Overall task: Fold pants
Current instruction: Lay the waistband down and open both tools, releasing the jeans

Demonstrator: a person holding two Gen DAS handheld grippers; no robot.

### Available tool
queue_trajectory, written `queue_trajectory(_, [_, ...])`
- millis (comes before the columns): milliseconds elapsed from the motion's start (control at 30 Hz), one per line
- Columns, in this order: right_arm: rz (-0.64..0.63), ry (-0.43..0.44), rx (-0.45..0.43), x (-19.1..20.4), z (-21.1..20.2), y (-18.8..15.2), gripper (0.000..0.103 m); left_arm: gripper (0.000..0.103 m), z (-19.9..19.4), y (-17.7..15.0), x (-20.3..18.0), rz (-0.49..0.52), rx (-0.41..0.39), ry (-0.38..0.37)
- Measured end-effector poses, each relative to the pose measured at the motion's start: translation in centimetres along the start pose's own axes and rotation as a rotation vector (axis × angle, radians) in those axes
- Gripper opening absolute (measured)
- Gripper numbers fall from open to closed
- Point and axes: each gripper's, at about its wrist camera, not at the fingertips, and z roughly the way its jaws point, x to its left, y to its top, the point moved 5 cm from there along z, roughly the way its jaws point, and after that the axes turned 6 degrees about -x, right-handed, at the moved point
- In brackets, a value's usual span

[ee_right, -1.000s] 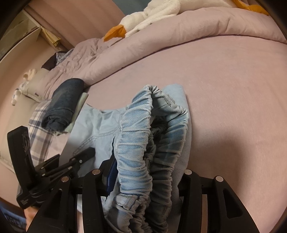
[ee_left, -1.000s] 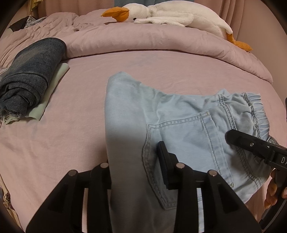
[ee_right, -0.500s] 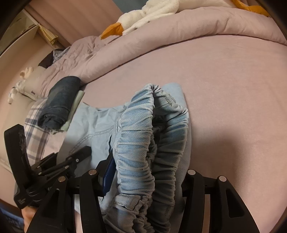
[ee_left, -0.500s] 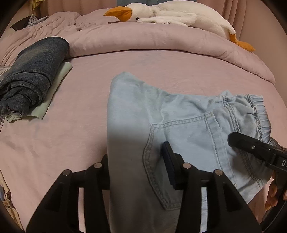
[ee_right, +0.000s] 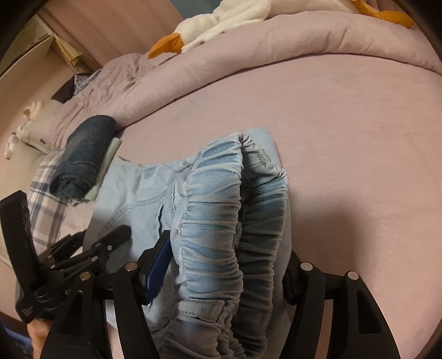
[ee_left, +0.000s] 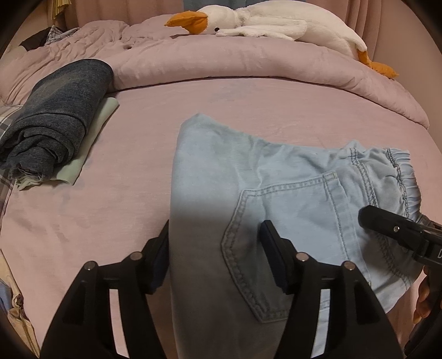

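The left claw (ee_left: 216,256) is opening; the folded edge of the light blue pants (ee_left: 276,176) lies between its jaws, but the pads no longer press on the cloth. The right claw (ee_right: 226,265) is opening too, and the gathered elastic waistband (ee_right: 234,210) stands between its jaws in a loose arch, not clamped. The pants lie folded on the pink bed (ee_left: 138,165), near its front edge, with the back pocket (ee_left: 281,218) facing up.

I think the risk is in the release. The waistband is springy and stands up from the bed, so it may unroll or fall sideways when the right claw goes away, and the fold would open. If one pad catches a seam or the elastic while it withdraws, it may drag the upper layer and shift the fold. The near part of the pants is close to the bed edge, so it could slide off if pulled.

Farther away a rolled dark denim garment (ee_left: 55,110) lies on a pale green cloth (ee_left: 91,138), well apart from the pants, and a plush goose (ee_left: 262,22) rests on the quilt (ee_left: 248,63).

Compared with a second ago, both claws stand clearly wider, and the cloth, pinched before, is now free. The pants keep the same place and shape.
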Motion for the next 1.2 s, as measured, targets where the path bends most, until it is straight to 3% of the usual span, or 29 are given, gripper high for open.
queue_trajectory(367, [-0.015,-0.043,-0.003,0.1,-0.2,0.0,0.075,0.074,-0.2,0.1,0.2,-0.001,-0.002,0.016])
queue_trajectory(500, [-0.03,-0.068,-0.015,0.2,-0.5,0.1,0.087,0.078,-0.3,0.1,0.3,-0.001,-0.003,0.021])
queue_trajectory(1200, [-0.04,-0.085,-0.031,0.1,-1.2,0.3,0.087,0.081,-1.2,0.0,0.6,-0.008,-0.006,0.041])
